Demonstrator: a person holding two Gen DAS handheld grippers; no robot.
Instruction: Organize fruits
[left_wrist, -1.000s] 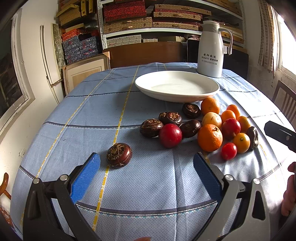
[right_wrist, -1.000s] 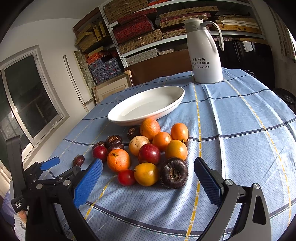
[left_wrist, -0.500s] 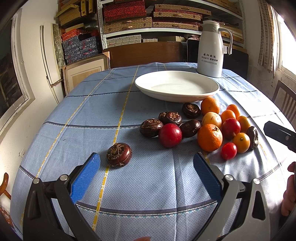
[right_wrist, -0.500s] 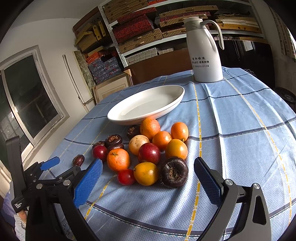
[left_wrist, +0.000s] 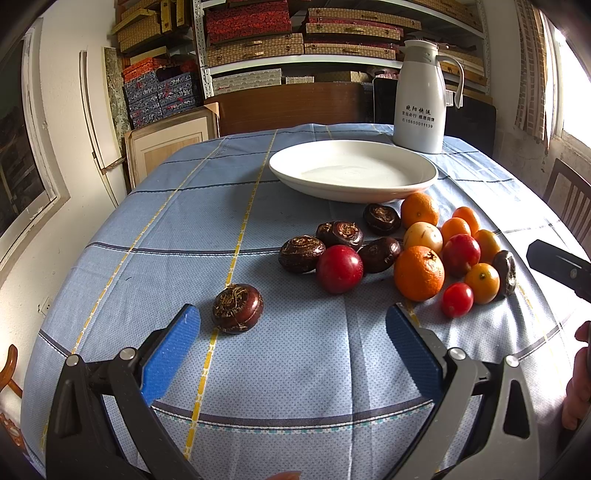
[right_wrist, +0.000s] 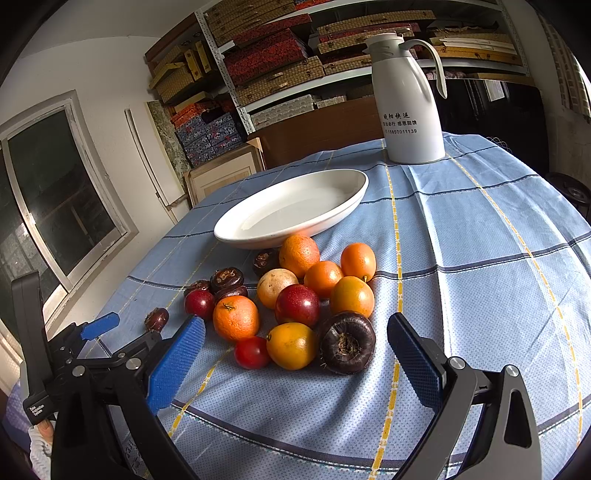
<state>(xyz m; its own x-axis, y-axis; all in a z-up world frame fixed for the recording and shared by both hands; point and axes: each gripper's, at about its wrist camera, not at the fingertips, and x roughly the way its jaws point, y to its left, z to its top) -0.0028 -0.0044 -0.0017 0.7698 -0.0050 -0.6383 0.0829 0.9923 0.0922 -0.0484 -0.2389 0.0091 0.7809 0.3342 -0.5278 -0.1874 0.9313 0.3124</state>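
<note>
A pile of fruit lies on the blue checked tablecloth: oranges (left_wrist: 419, 268), red plums (left_wrist: 339, 269), a small red tomato (left_wrist: 457, 300) and dark brown water chestnuts (left_wrist: 301, 254). One water chestnut (left_wrist: 237, 308) lies apart, just ahead of my left gripper (left_wrist: 293, 332), which is open and empty. My right gripper (right_wrist: 295, 350) is open and empty, its jaws either side of a yellow-orange fruit (right_wrist: 291, 345) and a dark chestnut (right_wrist: 347, 342). An empty white oval plate (left_wrist: 352, 170) stands behind the pile; it also shows in the right wrist view (right_wrist: 291, 206).
A white thermos jug (left_wrist: 424, 98) stands at the far side of the table, behind the plate. Shelves of boxes line the back wall. A wooden chair (left_wrist: 569, 199) stands at the right. The left gripper's body (right_wrist: 74, 354) shows at the left of the right wrist view.
</note>
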